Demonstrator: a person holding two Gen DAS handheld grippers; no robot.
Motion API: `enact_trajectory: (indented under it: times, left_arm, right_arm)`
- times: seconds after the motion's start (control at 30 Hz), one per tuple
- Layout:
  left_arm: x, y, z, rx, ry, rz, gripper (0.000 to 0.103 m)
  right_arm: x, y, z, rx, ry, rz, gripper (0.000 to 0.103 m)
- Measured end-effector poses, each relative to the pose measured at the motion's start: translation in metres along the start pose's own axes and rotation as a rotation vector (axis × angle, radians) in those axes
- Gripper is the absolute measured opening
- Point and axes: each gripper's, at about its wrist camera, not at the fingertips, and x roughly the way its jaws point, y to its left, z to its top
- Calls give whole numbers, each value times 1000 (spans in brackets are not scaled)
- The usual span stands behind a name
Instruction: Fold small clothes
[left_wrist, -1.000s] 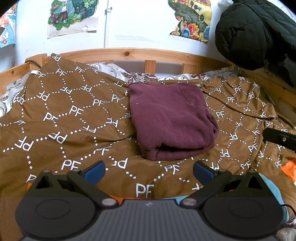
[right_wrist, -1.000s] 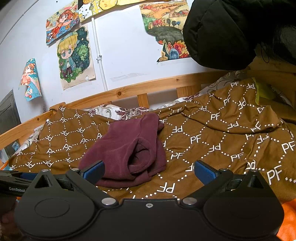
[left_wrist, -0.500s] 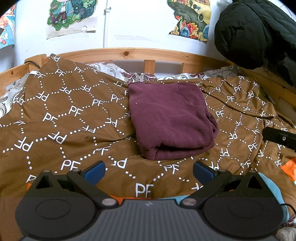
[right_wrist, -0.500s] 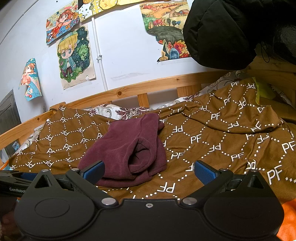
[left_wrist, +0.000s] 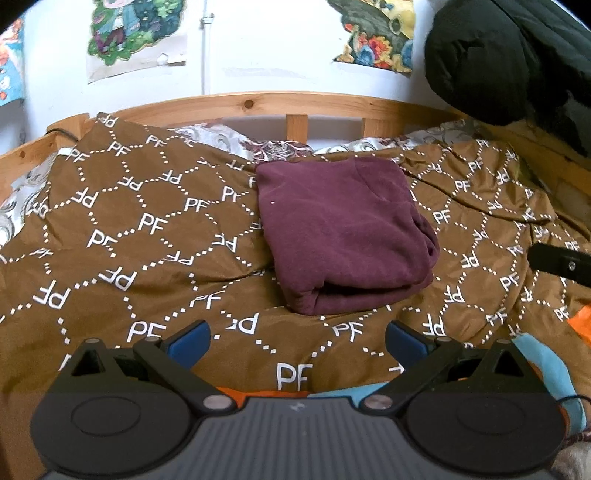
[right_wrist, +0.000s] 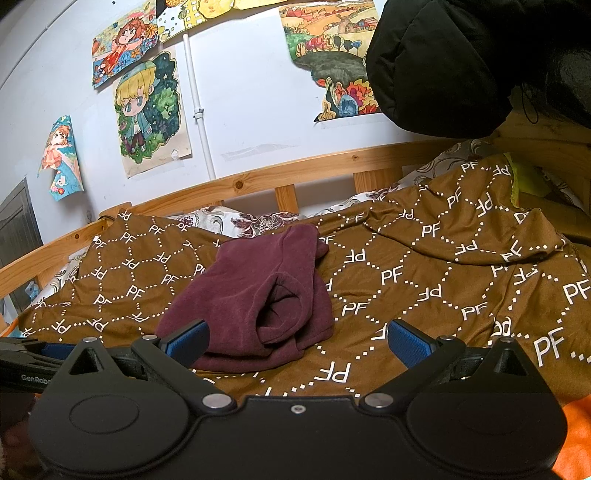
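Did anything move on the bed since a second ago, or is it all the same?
Nothing visibly changed. The folded maroon garment lies in the same spot on the brown blanket, and the left gripper and right gripper both stay open, pulled back, holding nothing.

We read "PF" in white letters, repeated inside dotted hexagons all over the brown blanket, in both views. In the right wrist view, the black tool at the lower left edge carries white lettering "GenRob", cut off by our gripper.
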Motion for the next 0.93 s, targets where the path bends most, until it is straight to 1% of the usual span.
enact_trajectory:
  times: [0.1, 0.23, 0.93]
  left_arm:
    - [-1, -1, -1, 5, -11, 11, 102]
    - [0, 0, 0, 11, 0, 9, 102]
    - [-1, -2, -1, 31, 2, 8, 102]
  right_arm:
    - [0, 0, 0, 0, 1, 0, 102]
    - [1, 0, -2, 0, 3, -1, 102]
    - [1, 0, -3, 1, 4, -1, 102]
